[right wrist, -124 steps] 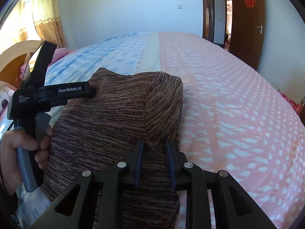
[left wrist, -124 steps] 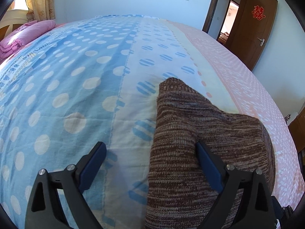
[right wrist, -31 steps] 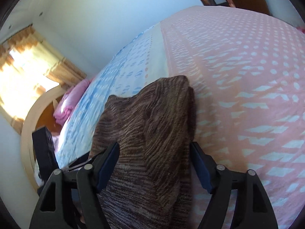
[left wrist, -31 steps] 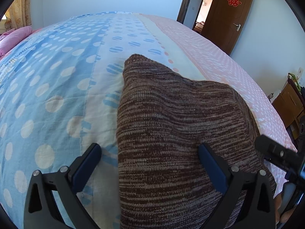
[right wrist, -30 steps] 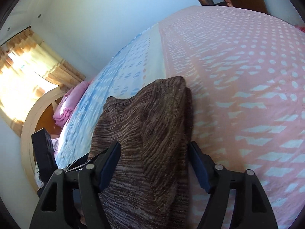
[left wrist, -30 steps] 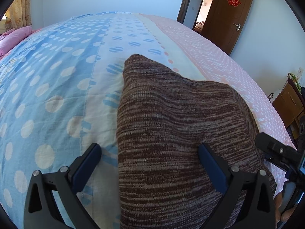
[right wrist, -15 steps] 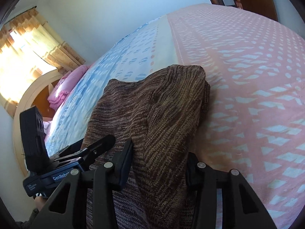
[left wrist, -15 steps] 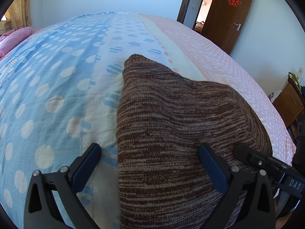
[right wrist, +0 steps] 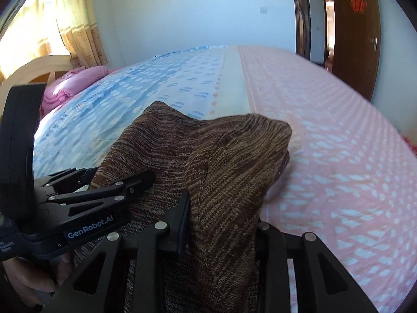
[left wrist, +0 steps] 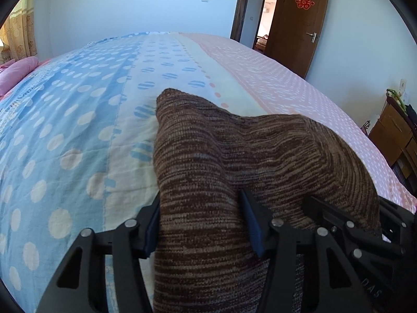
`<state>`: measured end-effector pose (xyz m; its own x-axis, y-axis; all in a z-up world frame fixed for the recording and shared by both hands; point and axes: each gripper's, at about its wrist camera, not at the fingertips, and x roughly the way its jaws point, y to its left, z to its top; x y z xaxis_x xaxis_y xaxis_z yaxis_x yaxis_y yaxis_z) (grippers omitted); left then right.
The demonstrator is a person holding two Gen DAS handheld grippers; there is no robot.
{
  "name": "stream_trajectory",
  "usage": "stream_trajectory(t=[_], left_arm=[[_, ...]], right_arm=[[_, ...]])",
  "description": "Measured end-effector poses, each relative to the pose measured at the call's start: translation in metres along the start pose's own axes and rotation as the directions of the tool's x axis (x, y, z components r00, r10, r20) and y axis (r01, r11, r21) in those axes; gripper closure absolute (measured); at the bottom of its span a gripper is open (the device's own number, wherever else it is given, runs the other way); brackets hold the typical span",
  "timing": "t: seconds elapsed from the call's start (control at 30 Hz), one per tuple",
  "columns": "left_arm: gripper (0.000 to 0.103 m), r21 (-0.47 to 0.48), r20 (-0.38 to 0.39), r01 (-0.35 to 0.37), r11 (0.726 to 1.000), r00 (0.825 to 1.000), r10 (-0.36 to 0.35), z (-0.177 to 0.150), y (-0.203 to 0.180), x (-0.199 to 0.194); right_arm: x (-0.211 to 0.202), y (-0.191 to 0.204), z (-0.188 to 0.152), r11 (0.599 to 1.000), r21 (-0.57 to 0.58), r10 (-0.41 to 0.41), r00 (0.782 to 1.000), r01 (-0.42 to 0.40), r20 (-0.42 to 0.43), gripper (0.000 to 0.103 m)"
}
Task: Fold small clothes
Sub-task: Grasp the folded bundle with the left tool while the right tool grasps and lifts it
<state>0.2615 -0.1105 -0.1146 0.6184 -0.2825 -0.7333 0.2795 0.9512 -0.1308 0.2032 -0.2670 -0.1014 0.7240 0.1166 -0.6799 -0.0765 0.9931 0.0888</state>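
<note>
A brown knitted garment [left wrist: 234,156] lies partly folded on the bed [left wrist: 78,104]. My left gripper [left wrist: 200,208] straddles its near left part. Its jaws are closing, and the blue pads [left wrist: 251,224] squeeze a thick bunch of knit between them. In the right wrist view my right gripper [right wrist: 222,208] grips the garment's [right wrist: 221,156] near right part. Its jaws are closing too, cloth bulges up between them, and the right finger is hidden under the knit. The two grippers sit close side by side, the left gripper [right wrist: 114,180] just left of mine.
The blue dotted and pink sheet stretches far ahead. A pink pillow [right wrist: 78,78] and wooden headboard [right wrist: 31,70] are at the far left. A brown door [left wrist: 294,26] and a wooden cabinet [left wrist: 391,130] stand right of the bed. A person's hand [right wrist: 26,281] holds the left gripper.
Both grippers' jaws narrowed from wide open onto the knit, bunching it up. The right gripper rolled upright and moved closer to the left one.
</note>
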Motion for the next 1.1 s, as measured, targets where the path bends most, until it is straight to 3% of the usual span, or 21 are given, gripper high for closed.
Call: stream_trajectory(t=[0.13,0.23,0.67,0.97,1.1], left_arm=[[0.065,-0.012,0.019,0.014,1.000,1.000,-0.014,0.000,0.003,-0.004],[0.073,-0.026,0.027,0.047,0.999,0.999,-0.046,0.000,0.007,-0.012],[0.074,0.050,0.142,0.070,0.996,0.987,-0.076,-0.011,-0.006,-0.102],[0.074,0.036,0.140,0.106,0.994,0.984,-0.110,-0.033,-0.004,-0.139],[0.074,0.047,0.146,0.082,0.995,0.985,-0.088,-0.042,0.000,-0.151]], right_arm=[[-0.012,0.016,0.000,0.997,-0.044,-0.062,0.997,0.064,0.042,0.073],[-0.029,0.023,-0.001,0.997,-0.014,-0.071,0.995,0.072,0.066,0.074],[-0.141,0.065,-0.024,0.994,0.017,-0.111,0.967,0.110,0.227,0.074],[-0.189,0.083,-0.047,0.995,0.016,-0.099,0.965,0.098,0.243,0.074],[-0.195,0.092,-0.051,0.996,0.010,-0.083,0.966,0.083,0.243,0.074]])
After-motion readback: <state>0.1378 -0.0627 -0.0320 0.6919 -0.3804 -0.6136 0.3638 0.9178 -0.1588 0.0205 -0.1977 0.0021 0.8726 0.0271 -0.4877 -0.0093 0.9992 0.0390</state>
